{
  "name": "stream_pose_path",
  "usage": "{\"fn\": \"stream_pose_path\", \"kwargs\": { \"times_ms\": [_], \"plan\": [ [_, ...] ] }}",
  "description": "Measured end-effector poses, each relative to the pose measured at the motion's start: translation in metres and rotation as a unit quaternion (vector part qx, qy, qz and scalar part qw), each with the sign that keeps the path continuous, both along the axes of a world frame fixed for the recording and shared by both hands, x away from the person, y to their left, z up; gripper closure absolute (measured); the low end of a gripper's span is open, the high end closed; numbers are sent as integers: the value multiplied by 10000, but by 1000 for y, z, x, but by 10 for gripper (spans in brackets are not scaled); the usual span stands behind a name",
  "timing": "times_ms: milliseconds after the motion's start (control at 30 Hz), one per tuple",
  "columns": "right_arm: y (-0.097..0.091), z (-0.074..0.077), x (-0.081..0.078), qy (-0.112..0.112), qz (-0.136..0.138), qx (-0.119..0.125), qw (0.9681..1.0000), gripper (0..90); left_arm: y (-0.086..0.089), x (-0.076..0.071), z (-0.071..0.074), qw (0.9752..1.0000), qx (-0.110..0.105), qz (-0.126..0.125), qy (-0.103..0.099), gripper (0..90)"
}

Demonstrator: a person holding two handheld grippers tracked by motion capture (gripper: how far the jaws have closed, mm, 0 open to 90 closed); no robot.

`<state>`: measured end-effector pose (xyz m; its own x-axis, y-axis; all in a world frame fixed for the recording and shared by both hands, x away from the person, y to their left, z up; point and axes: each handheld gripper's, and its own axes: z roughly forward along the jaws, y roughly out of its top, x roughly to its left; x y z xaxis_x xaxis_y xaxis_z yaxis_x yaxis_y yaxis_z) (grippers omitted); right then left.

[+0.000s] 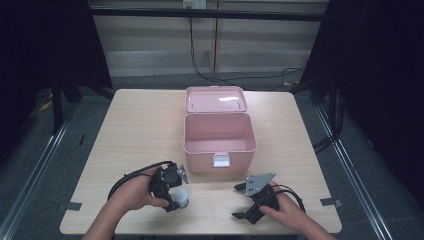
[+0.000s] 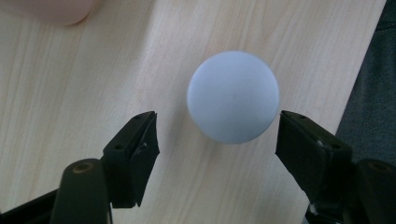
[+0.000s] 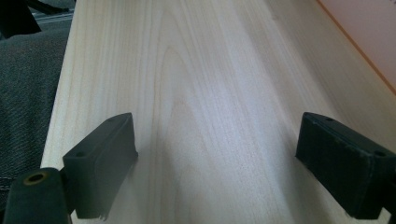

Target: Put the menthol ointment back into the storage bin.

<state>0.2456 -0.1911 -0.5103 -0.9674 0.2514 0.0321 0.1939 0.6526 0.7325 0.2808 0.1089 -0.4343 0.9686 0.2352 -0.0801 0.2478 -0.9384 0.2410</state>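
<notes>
On the worktop point(image 1: 130, 130), the left gripper point(image 2: 217, 135) is straddling a white ball point(image 2: 233, 96), fingers apart; the right gripper point(image 3: 217, 158) is gaping, gripping nothing.

- The left gripper point(image 1: 176, 197) has a black body with a small grey plate on its top and a black cable looping back over the hand.
- In the left gripper view its two jaws are matt black blocks with flat pads point(image 2: 145, 140); one arm shows a brass-ringed screw hole.
- The right gripper point(image 1: 240, 201) is black too, topped by a grey three-cornered plate dotted with small holes, with a black cable curling behind it.
- Its pads point(image 3: 109, 161) are thick, square-cut and dull black, with small round holes.
- Both forearms are bare; no sleeves reach the wrists.
</notes>
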Motion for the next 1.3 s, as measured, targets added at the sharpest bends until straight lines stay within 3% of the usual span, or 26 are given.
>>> {"fn": "stream_pose_path", "kwargs": {
  "times_ms": [233, 800, 1067, 1300],
  "plan": [
    [0, 0, 0, 2, -1, -1, 10000, 112, -10, 2, -1, 9999, 68, 6, 120, 353],
    [0, 0, 0, 1, 0, -1, 10000, 112, -18, 4, 3, 9997, 142, 129, 133, 496],
    [0, 0, 0, 6, 5, 2, 10000, 113, -19, 5, 4, 9995, 246, 161, 150, 503],
    [0, 0, 0, 5, 4, 3, 10000, 112, -14, 8, 12, 9984, 215, 414, 308, 504]
  ]
}}
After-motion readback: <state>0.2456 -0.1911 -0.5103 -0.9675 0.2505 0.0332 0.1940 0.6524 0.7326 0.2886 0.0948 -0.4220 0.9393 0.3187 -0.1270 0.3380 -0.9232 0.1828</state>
